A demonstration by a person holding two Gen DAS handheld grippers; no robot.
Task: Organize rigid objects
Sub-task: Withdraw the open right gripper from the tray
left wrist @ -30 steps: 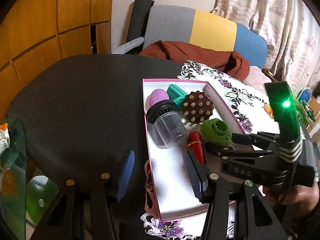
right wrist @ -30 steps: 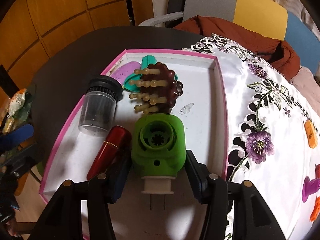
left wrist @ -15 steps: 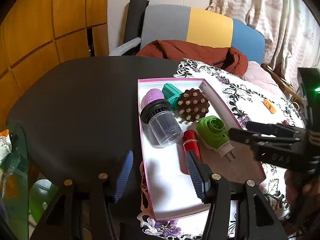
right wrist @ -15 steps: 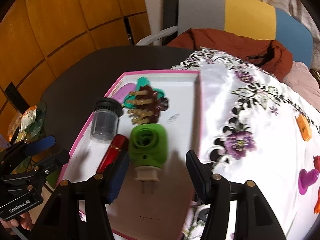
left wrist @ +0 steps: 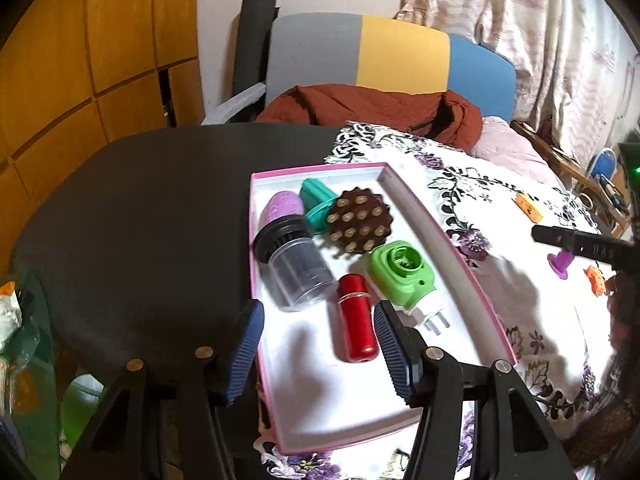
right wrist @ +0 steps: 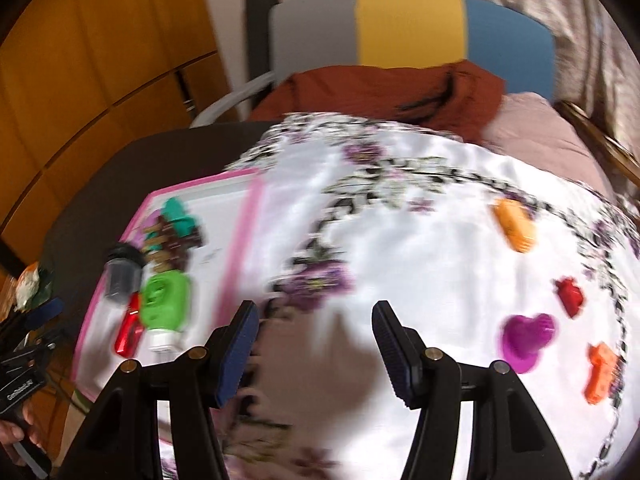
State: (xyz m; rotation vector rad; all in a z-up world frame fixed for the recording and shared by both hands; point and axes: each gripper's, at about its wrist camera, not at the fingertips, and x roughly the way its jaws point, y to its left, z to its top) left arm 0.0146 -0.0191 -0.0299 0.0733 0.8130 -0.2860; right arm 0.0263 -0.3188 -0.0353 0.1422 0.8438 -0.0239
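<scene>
A white tray with a pink rim point(left wrist: 452, 240) holds a clear jar with a black lid point(left wrist: 298, 276), a red tube point(left wrist: 356, 320), a green plug-in device point(left wrist: 402, 276), a brown studded massager point(left wrist: 360, 222), a teal piece point(left wrist: 316, 198) and a purple egg shape point(left wrist: 282, 206). My left gripper point(left wrist: 320, 350) hangs open over the tray's near end, holding nothing. My right gripper point(right wrist: 316, 348) is open and empty above the white floral cloth point(right wrist: 420, 264), right of the tray point(right wrist: 250, 216). On the cloth lie a purple heart point(right wrist: 528, 340), a red piece point(right wrist: 570, 296) and orange pieces point(right wrist: 514, 224).
The round black table point(left wrist: 140, 220) extends left of the tray. A grey, yellow and blue chair point(left wrist: 396, 52) with a rust-red garment point(left wrist: 380, 108) stands behind. Wooden panels line the left wall. Green items point(left wrist: 24, 328) sit past the table's left edge.
The right gripper let go of the green plug-in device in the tray, pulled back and swung right over the cloth. The left gripper shifted slightly and its jaws widened a little.
</scene>
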